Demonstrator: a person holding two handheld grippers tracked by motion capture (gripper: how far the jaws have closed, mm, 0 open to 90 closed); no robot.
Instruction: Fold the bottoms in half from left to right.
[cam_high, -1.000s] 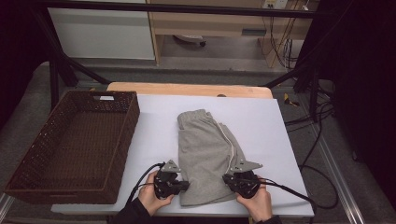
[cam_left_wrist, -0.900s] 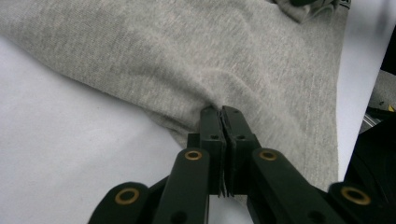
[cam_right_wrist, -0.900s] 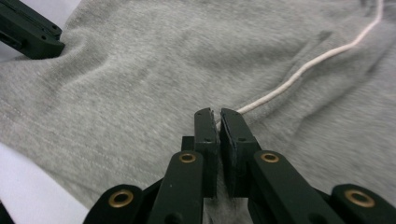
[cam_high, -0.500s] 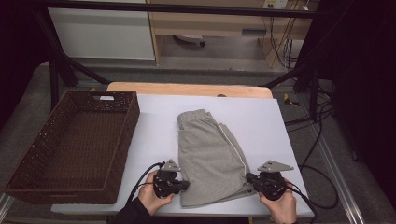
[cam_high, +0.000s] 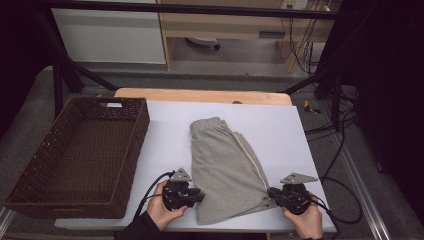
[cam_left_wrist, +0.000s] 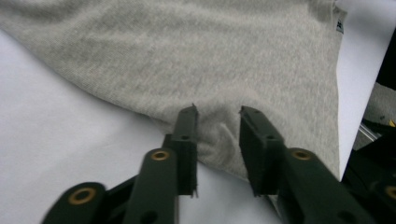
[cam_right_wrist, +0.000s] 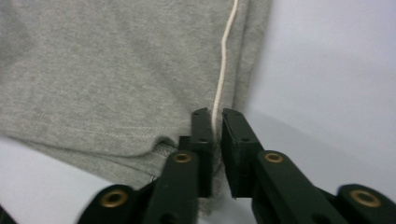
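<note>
White worktop (cam_high: 165, 135) carries a wicker basket (cam_high: 75, 155) at frame left and grey shorts (cam_high: 225, 165) at centre, hem toward the bottom edge. Left gripper (cam_high: 199, 196) and right gripper (cam_high: 272, 192) sit at the hem corners; both jaws have just been opening, parted, cloth slack between them. Judgement: release fully before withdrawing, so the flattened hem is not dragged.

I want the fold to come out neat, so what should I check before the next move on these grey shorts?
1. Folded grey cotton shorts lie flat on the white table: ok.
2. Left claw has just been opening, its jaws apart with a bunched hem between them: ok.
3. Right claw has just been opening, the white side stripe in its narrow gap; fully let go: cannot tell.
4. Right hem corner lies smooth: not ok, it is drawn to a point.
5. Dark woven wicker basket stands ready at the left: ok.
</note>
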